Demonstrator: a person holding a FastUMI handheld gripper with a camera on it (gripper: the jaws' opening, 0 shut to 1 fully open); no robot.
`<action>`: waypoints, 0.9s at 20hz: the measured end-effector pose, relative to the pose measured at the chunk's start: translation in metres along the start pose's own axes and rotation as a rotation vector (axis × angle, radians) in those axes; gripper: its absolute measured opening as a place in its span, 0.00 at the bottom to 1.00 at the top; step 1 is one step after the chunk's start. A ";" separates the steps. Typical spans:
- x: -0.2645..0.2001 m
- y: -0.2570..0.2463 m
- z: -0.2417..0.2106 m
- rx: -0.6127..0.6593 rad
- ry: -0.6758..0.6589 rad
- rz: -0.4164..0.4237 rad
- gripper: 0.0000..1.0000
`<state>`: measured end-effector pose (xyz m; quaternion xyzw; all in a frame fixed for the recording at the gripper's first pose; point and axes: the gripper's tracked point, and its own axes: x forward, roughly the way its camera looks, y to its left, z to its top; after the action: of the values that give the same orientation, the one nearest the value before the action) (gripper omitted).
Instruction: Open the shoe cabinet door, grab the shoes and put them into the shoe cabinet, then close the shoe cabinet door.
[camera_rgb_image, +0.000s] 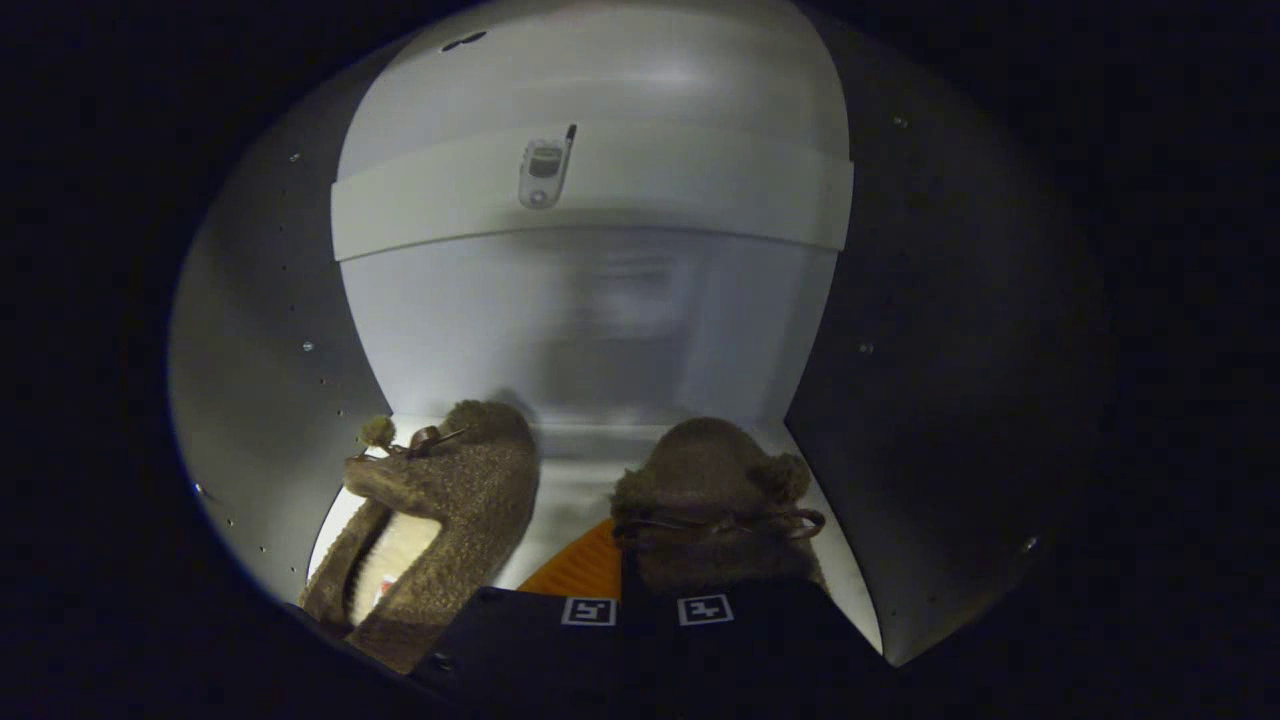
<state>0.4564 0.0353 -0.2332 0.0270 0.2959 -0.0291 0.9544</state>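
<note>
Claw (645, 600) pinches right slipper (710, 490) at rim inside shoe cabinet (590, 320); fuzzy, soft, light, squashes easily.

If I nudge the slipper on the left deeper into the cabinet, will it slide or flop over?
Left slipper looks fuzzy and soft, so probably light and floppy; its collar may buckle rather than push cleanly. It already leans sideways on the shelf floor, so it could tip. The pile likely drags, not slides. The hand-held gripper sits by the right slipper; grip unclear.
</note>
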 end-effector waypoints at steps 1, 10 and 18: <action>0.001 -0.002 -0.005 0.009 0.020 -0.009 0.11; -0.051 0.005 -0.012 -0.004 0.080 0.044 0.95; -0.149 -0.012 0.014 0.027 -0.080 0.061 0.99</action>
<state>0.3409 0.0283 -0.1377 0.0477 0.2560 -0.0050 0.9655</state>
